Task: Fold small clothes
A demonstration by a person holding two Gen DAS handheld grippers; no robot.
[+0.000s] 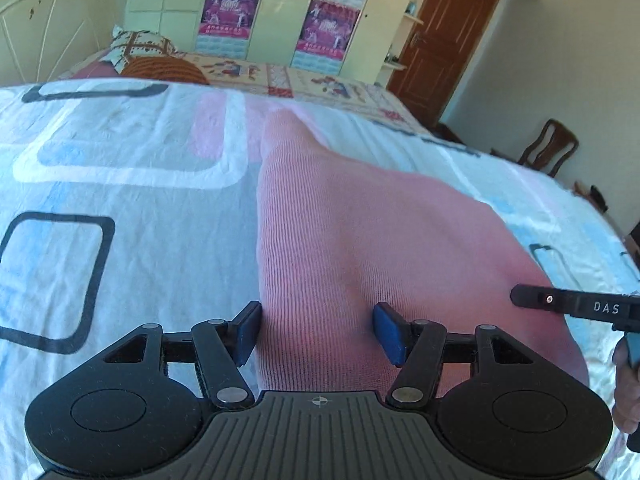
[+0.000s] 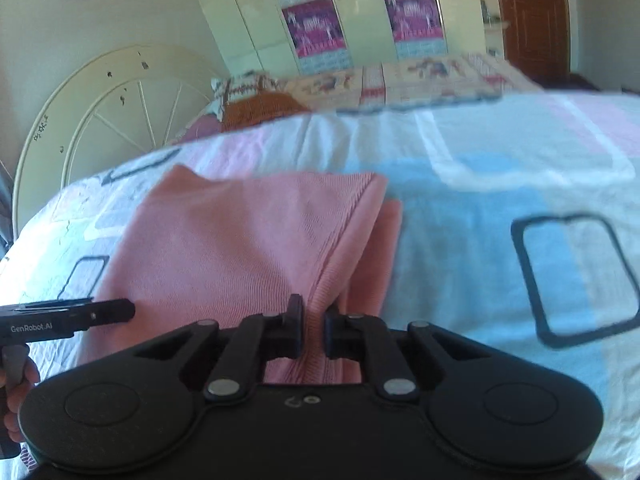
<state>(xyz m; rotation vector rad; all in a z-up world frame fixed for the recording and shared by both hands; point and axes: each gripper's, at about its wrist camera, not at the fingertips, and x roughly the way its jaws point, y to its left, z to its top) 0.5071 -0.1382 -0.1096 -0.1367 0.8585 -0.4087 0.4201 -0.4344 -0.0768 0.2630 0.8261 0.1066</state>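
here the right gripper (image 2: pixel 313 326) is pinching a thick ridge of the pink top (image 2: pixel 248 240) close to us, near its right edge. the left gripper (image 1: pixel 316 330) is spread wide, one pad on each side of the top's near left edge, not pressing it. the top looks soft, light and floppy, so i think it will bend and sag when lifted. a good spot to hold is an edge or corner, both sides at once. it is pink, ribbed knit, partly folded, lying flat on the bed (image 1: pixel 132 216). far back is a wardrobe (image 1: pixel 280 12).
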